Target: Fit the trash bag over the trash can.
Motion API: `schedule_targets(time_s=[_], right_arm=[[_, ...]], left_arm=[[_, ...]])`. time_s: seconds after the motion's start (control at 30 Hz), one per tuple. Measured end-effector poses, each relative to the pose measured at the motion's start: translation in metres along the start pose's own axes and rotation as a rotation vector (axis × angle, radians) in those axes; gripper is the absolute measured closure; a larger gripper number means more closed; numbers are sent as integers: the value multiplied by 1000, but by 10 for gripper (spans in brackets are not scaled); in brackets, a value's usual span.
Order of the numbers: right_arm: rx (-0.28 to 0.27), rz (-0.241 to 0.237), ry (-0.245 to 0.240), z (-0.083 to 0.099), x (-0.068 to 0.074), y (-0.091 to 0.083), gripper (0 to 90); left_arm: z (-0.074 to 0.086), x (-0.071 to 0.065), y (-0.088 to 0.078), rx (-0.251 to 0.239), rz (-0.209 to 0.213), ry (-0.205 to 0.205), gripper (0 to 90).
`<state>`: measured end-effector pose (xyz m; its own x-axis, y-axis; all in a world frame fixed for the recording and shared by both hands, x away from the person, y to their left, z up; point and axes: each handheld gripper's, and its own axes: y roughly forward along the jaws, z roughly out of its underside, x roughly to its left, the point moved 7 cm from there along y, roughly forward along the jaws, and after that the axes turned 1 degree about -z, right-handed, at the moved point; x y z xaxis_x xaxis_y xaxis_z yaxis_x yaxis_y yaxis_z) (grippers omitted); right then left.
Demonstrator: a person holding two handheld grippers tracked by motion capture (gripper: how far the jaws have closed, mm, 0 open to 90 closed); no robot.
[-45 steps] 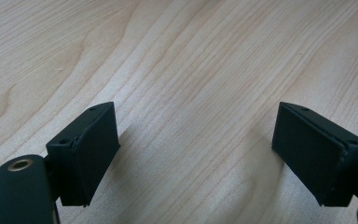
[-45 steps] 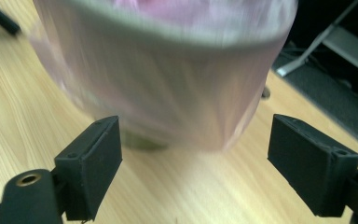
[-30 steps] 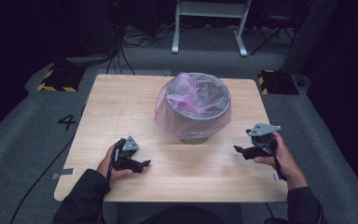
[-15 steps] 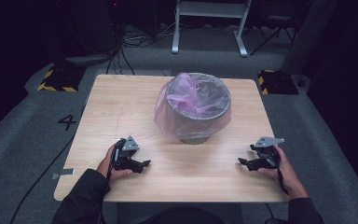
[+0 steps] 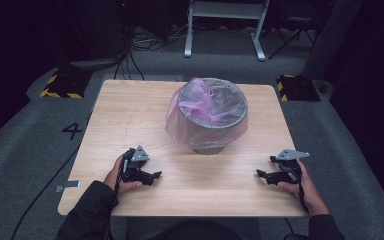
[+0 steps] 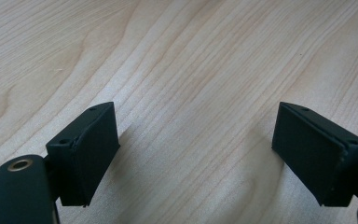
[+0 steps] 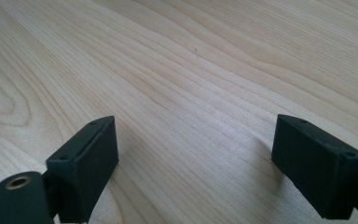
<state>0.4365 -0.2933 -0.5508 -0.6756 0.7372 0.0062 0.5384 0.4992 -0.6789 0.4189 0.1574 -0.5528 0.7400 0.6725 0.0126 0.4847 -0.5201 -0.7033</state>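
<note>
Presently: bin (image 5: 211,120), pink bag (image 5: 200,102) veiling its inside, mid-table (image 5: 130,110). Left gripper (image 5: 152,176) and right gripper (image 5: 263,174), near edge, well apart. Gripper views: jaws wide, empty, over bare wood.

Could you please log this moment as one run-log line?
left gripper: open, empty | right gripper: open, empty | bin: pink bag fitted, untouched | table

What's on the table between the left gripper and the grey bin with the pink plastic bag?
Nothing: in the high view, bare light wooden table runs from the left gripper to the grey bin lined with a pink plastic bag.
</note>
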Motion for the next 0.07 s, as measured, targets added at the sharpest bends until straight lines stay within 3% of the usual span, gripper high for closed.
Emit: schedule_targets(time_s=[0.07], right_arm=[[0, 1, -1, 0, 0, 0, 142]], left_arm=[[0, 0, 0, 2, 5, -4, 143]])
